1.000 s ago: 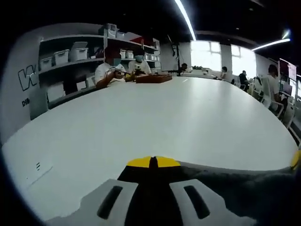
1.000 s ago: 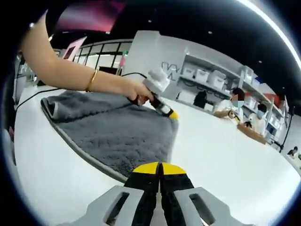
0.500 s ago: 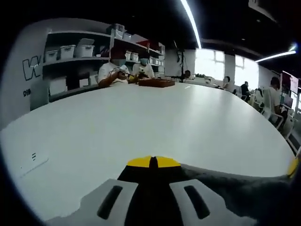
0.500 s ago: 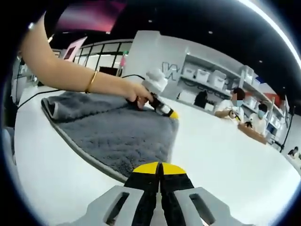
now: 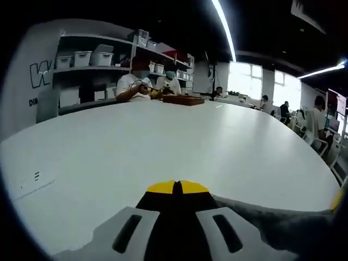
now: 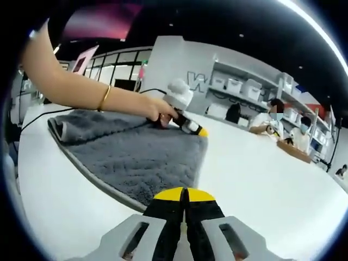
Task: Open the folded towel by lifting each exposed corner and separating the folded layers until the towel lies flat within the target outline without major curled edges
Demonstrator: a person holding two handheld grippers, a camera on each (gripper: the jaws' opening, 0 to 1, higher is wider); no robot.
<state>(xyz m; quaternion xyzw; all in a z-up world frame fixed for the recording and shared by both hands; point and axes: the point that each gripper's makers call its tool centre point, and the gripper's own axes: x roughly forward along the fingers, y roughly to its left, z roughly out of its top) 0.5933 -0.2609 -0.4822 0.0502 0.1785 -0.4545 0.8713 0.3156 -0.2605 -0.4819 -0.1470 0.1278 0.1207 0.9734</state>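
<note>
A grey fluffy towel (image 6: pixel 136 157) lies on the white table (image 6: pixel 261 185), with a folded layer rolled along its far left end. My right gripper (image 6: pixel 185 191) is shut on the towel's near corner. A hand holds my left gripper (image 6: pixel 197 130) at the towel's far corner. In the left gripper view the left gripper (image 5: pixel 176 187) is shut, and the towel (image 5: pixel 272 225) runs off to the right from under its jaws. The yellow tip of the right gripper (image 5: pixel 340 198) peeks in at that view's right edge.
Two seated people work beside a brown tray (image 5: pixel 182 99) at the table's far end. Shelves with white bins (image 5: pixel 81 57) line the wall behind them. Chairs and more people (image 5: pixel 315 111) are at the right. A black cable (image 6: pixel 32 117) runs past the towel's far end.
The left gripper view has tilted a little, so the table and shelves sit slightly differently. Both grippers stay shut at their towel corners, and the towel has barely moved.
</note>
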